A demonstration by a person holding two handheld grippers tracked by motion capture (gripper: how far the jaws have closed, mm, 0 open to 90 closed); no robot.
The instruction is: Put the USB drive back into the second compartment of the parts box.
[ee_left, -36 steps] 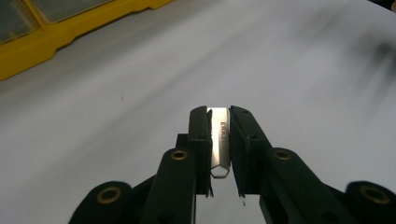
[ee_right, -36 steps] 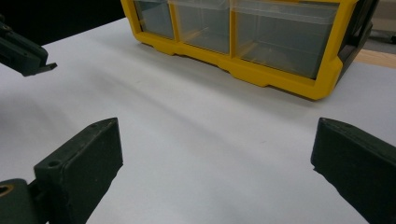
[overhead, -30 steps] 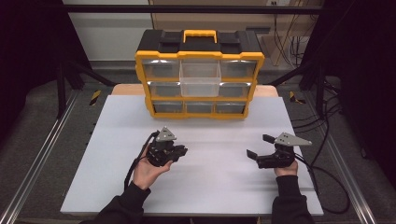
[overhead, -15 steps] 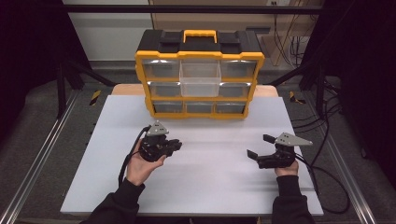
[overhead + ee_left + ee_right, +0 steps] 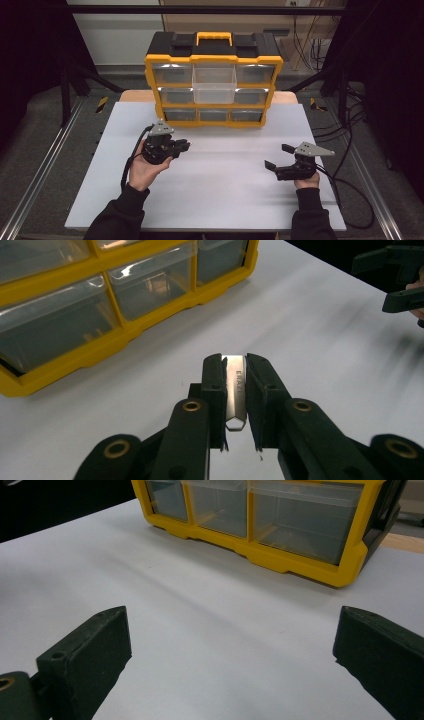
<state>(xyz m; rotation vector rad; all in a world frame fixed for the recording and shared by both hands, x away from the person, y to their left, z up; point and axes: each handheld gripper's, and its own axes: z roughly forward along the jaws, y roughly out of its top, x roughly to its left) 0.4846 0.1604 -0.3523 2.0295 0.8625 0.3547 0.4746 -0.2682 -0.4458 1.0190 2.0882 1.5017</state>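
My left gripper (image 5: 183,145) is held above the white table sheet (image 5: 225,200), left of centre. It is shut on a small flat silver metal piece (image 5: 235,390) with engraved lettering, clamped upright between the two black jaws of my left gripper (image 5: 235,360). My right gripper (image 5: 278,156) rests low over the sheet at the right, open and with nothing between its jaws. Seen from its own camera, my right gripper (image 5: 232,615) has only bare sheet in its gap. A yellow and black drawer organizer (image 5: 214,85) stands at the back centre, its clear upper middle drawer (image 5: 214,81) pulled forward.
The organizer (image 5: 100,315) has several clear drawers and a yellow carry handle (image 5: 214,37). Cables trail from both grippers off the table's right side (image 5: 350,185). Metal rails run along both table sides. Dark floor surrounds the table.
My left hand has lifted and drifted left and toward the organizer, still shut on the metal piece. The right hand has not moved.
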